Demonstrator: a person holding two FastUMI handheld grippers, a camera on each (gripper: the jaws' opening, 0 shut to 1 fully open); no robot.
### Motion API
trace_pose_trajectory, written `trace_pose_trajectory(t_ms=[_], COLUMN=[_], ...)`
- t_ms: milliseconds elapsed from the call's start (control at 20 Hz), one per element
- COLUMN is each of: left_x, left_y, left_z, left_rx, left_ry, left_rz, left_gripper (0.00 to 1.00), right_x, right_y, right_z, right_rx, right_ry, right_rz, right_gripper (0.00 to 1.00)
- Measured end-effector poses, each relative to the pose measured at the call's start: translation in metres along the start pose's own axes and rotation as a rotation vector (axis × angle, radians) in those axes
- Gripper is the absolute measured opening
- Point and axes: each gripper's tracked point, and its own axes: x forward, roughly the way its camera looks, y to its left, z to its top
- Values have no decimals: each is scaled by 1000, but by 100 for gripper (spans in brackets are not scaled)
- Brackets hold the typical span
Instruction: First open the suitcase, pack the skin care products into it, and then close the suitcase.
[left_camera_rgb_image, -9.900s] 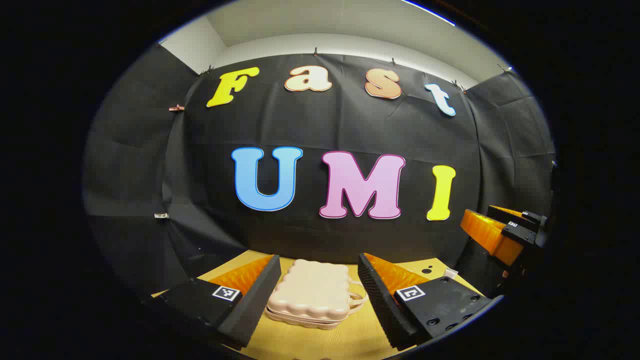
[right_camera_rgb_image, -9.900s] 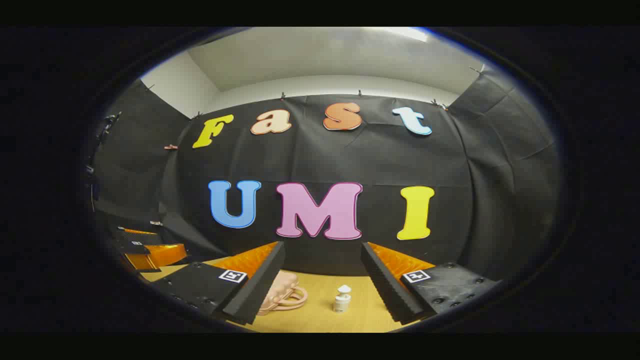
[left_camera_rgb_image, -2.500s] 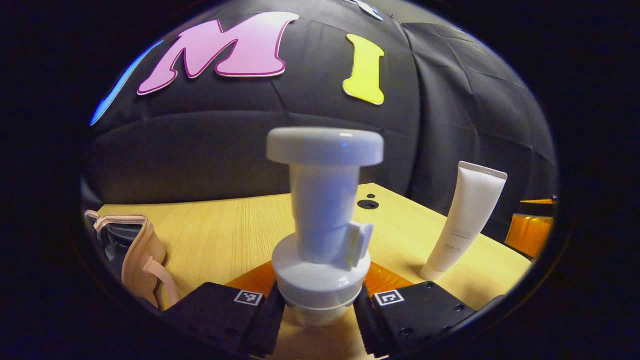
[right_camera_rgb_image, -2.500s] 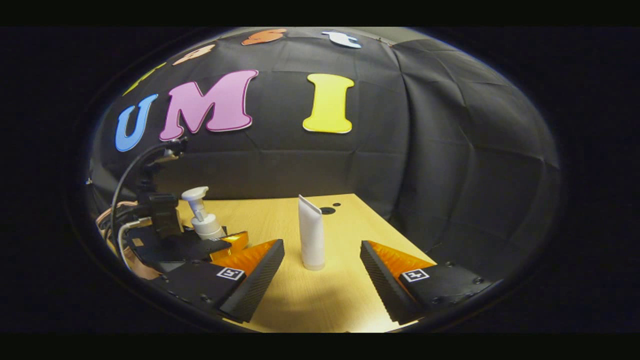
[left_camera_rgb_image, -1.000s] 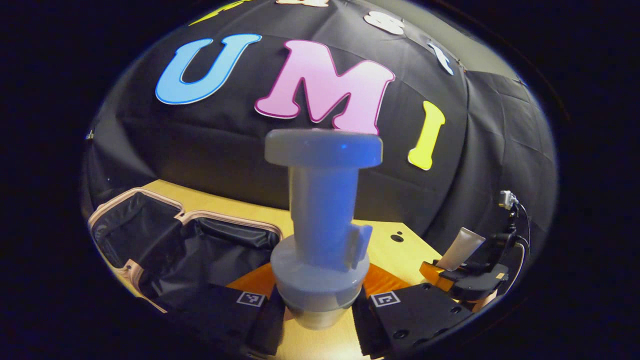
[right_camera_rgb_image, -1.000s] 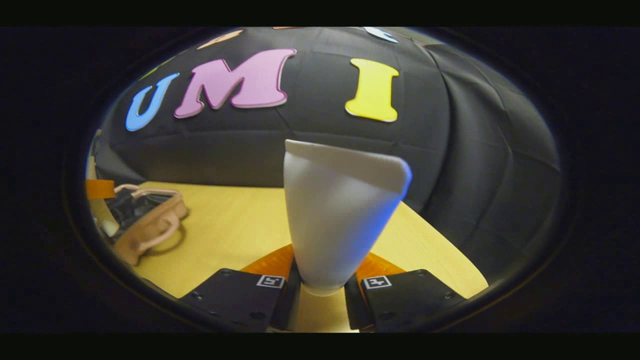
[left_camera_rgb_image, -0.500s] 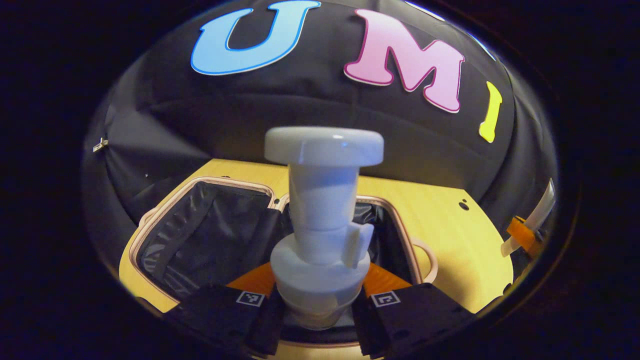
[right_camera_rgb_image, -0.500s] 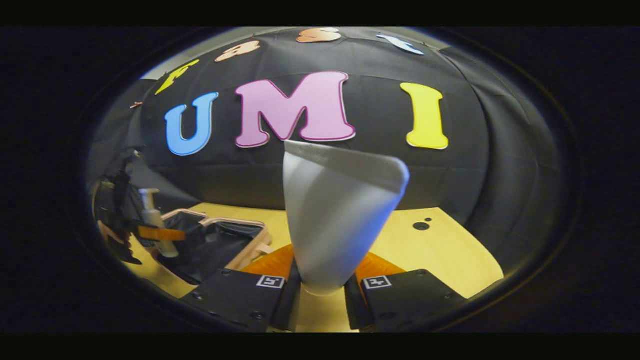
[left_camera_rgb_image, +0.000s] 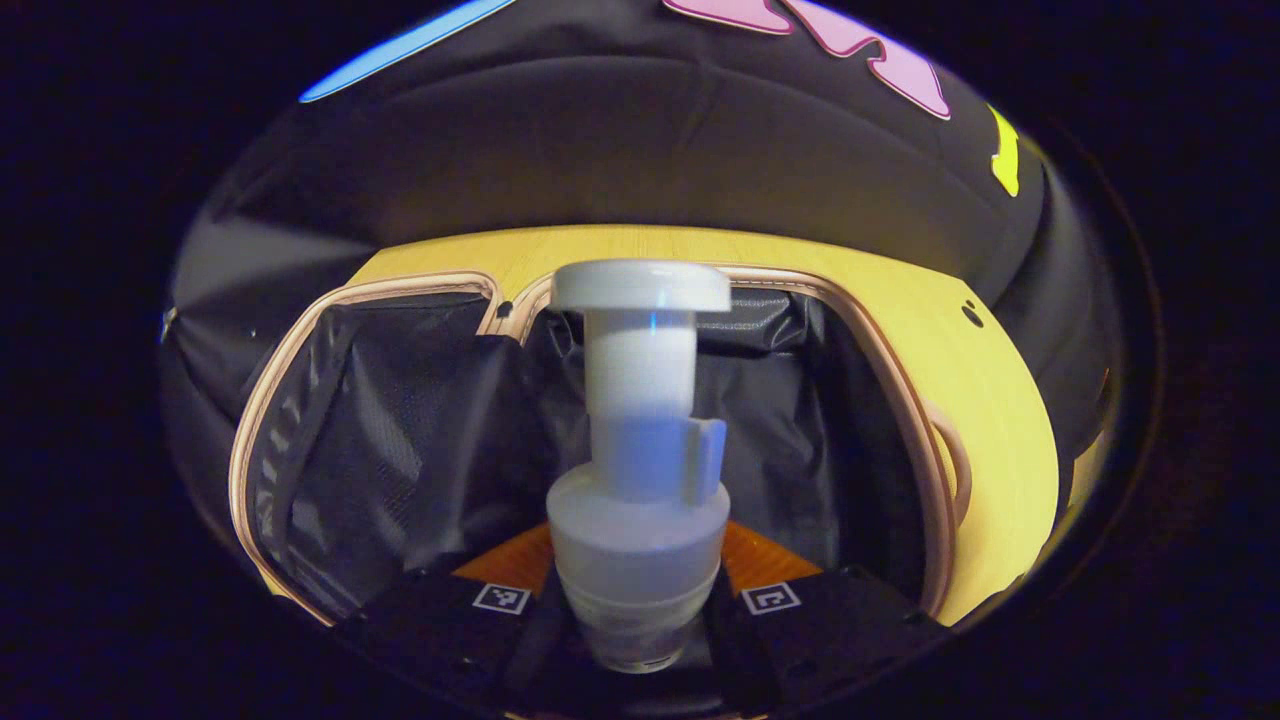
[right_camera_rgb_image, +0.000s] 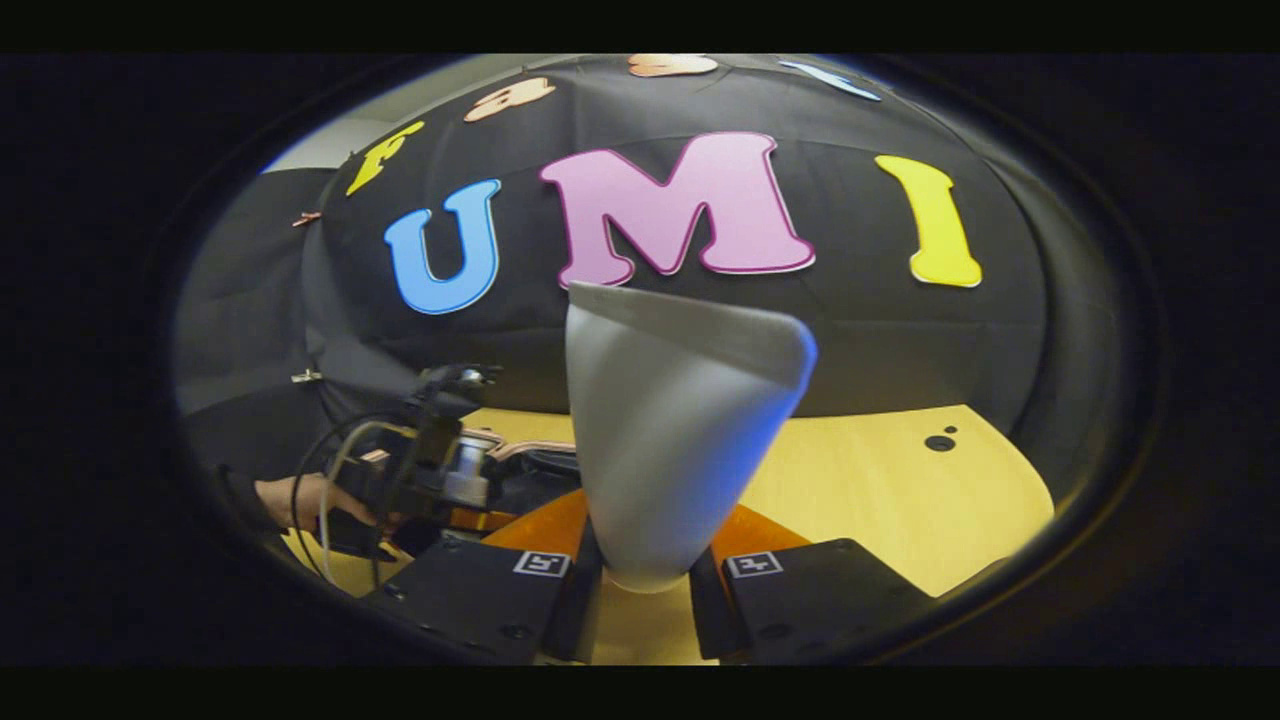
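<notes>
White pump bottle (left_camera_rgb_image: 637, 480) clamped in left claw (left_camera_rgb_image: 636, 620); tube (right_camera_rgb_image: 668, 440) in right claw (right_camera_rgb_image: 645, 590).

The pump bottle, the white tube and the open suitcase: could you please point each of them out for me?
pump bottle (left_camera_rgb_image: 640, 400), left gripper view, on its neck below the flat pump head.
white tube (right_camera_rgb_image: 670, 440), right gripper view, on the middle of its body.
open suitcase (left_camera_rgb_image: 400, 430), left gripper view, on the dark lining of one half.
</notes>
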Motion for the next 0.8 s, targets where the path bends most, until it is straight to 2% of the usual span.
trace_pose_trajectory(t_ms=[50, 100, 150, 350, 450, 500, 600, 650, 700, 750, 800], left_x=[7, 12, 13, 5, -18, -35, -72, -91, -108, -121, -135], left_y=[3, 4, 5, 15, 16, 19, 33, 41, 45, 43, 47], left_z=[0, -1, -3, 13, 24, 30, 33, 29, 20, 10, -3], left_rx=[-3, -14, -35, -77, -127, -154, -192, -202, -205, -193, -179], left_ry=[26, 56, 75, -11, -119, -185, -297, -332, -355, -359, -355], left_rz=[17, 27, 30, 37, 8, -8, -1, 8, 10, -12, -22], left_gripper=[62, 59, 63, 64, 67, 69, 78, 79, 79, 79, 79], right_x=[4, 10, 15, 31, 38, 41, 48, 52, 59, 64, 71], right_y=[6, 11, 16, 33, 45, 53, 71, 80, 89, 94, 99], right_z=[-2, -5, -6, -9, -14, -17, -25, -29, -33, -39, -47], right_rx=[12, 26, 37, 44, 35, 32, 34, 38, 40, 37, 44], right_ry=[14, 30, 45, 74, 91, 102, 126, 139, 152, 165, 187], right_rz=[11, 21, 26, 42, 51, 58, 73, 77, 80, 78, 71], right_gripper=[36, 41, 41, 41, 41, 36, 36, 36, 41, 36, 36])
